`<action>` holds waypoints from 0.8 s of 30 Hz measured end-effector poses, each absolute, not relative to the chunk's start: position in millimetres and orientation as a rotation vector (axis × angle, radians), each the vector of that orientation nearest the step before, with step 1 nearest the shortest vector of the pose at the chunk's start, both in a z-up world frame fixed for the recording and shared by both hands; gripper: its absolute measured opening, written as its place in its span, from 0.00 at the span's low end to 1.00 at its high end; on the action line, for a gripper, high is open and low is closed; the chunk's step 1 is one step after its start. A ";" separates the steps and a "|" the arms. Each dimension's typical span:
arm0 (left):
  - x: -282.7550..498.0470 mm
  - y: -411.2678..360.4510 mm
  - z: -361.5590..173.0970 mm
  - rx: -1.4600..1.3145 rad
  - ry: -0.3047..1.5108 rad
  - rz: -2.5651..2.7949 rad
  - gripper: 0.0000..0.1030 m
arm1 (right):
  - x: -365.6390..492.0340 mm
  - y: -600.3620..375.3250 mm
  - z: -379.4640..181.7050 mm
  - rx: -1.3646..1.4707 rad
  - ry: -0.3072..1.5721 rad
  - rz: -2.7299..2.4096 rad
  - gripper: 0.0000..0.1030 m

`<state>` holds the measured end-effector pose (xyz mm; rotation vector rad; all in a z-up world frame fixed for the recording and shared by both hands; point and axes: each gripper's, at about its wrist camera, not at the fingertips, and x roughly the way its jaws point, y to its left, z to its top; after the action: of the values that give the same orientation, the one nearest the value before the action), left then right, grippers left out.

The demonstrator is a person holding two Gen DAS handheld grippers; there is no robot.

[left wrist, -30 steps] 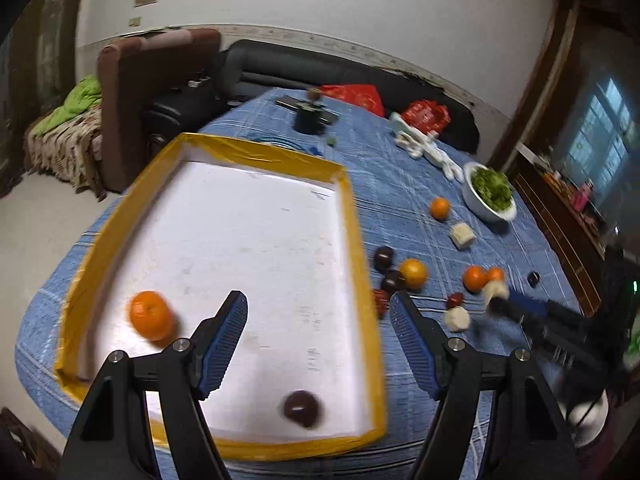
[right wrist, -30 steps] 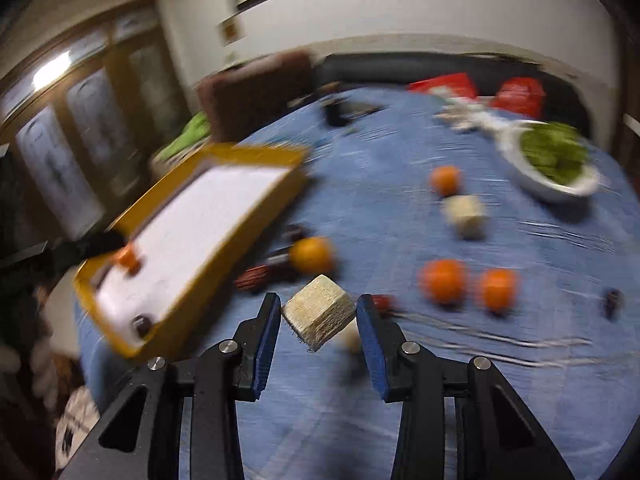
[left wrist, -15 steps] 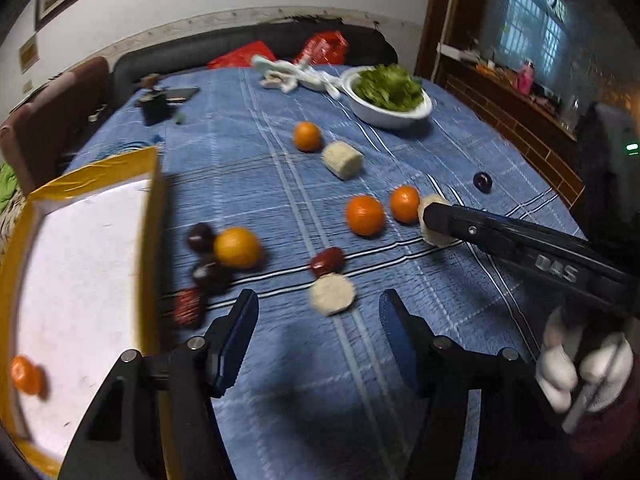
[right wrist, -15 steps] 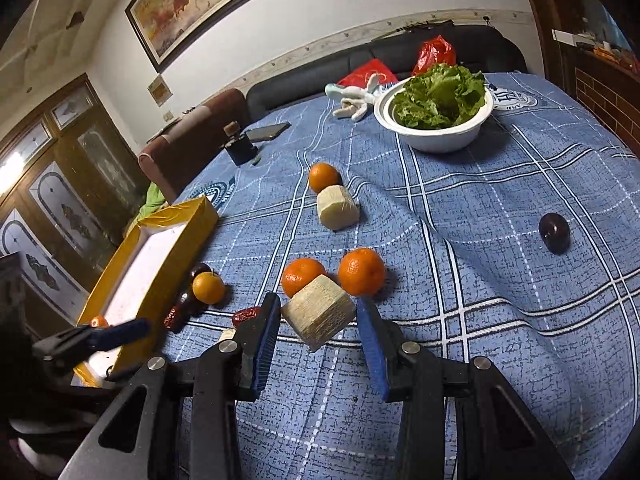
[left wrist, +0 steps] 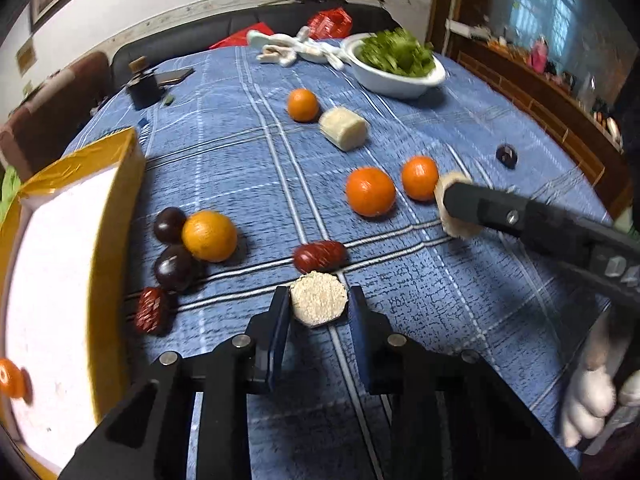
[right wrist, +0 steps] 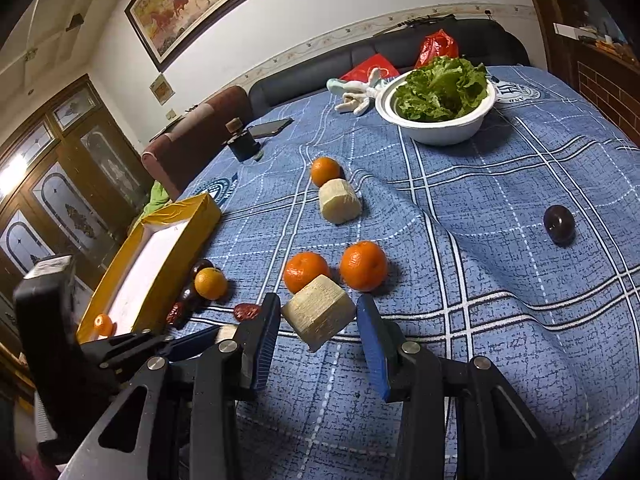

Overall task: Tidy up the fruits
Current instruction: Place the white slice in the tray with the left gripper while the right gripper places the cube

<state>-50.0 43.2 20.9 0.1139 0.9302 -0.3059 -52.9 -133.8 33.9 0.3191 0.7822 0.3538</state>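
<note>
Blue-padded and black-framed, the left claw (left wrist: 319, 312) has just been closing and now brackets a pale, rough-cut sugarcane chunk (left wrist: 318, 299) lying on the blue plaid cloth of the counter (left wrist: 400, 280), its pads at the chunk's sides, while the right claw (right wrist: 318, 322) grips a second pale faceted sugarcane block (right wrist: 319, 312). Beyond lie a wrinkled red date (left wrist: 319, 255), dark plums (left wrist: 174, 267), round orange tangerines (left wrist: 370, 191) and, to the left, a yellow-rimmed white tray (left wrist: 116, 216) holding one small tangerine (left wrist: 10, 378); farthest stands a white bowl of green lettuce (right wrist: 440, 96).
</note>
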 end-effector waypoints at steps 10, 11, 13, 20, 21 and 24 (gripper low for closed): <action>-86.2 165.8 75.4 -0.146 0.810 -0.150 0.28 | -52.3 -125.6 32.5 0.260 0.793 0.291 0.42; -90.1 180.3 77.0 -0.158 0.804 -0.122 0.28 | -53.9 -122.6 34.7 0.260 0.793 0.297 0.42; -98.1 210.4 77.1 -0.186 0.795 -0.060 0.28 | -58.8 -111.1 41.4 0.261 0.799 0.330 0.42; -115.5 286.6 55.5 -0.255 0.825 0.097 0.28 | -77.8 -19.8 73.9 0.137 0.795 0.526 0.42; -116.6 292.3 52.3 -0.255 0.832 0.110 0.28 | -80.6 -1.6 77.7 0.108 0.794 0.561 0.42; -119.3 300.9 46.8 -0.251 0.838 0.126 0.28 | -84.8 54.2 81.6 0.020 0.804 0.647 0.43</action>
<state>-119.3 300.9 46.8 -0.2514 0.8380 0.1261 -84.8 54.2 81.6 0.0202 0.8035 0.6474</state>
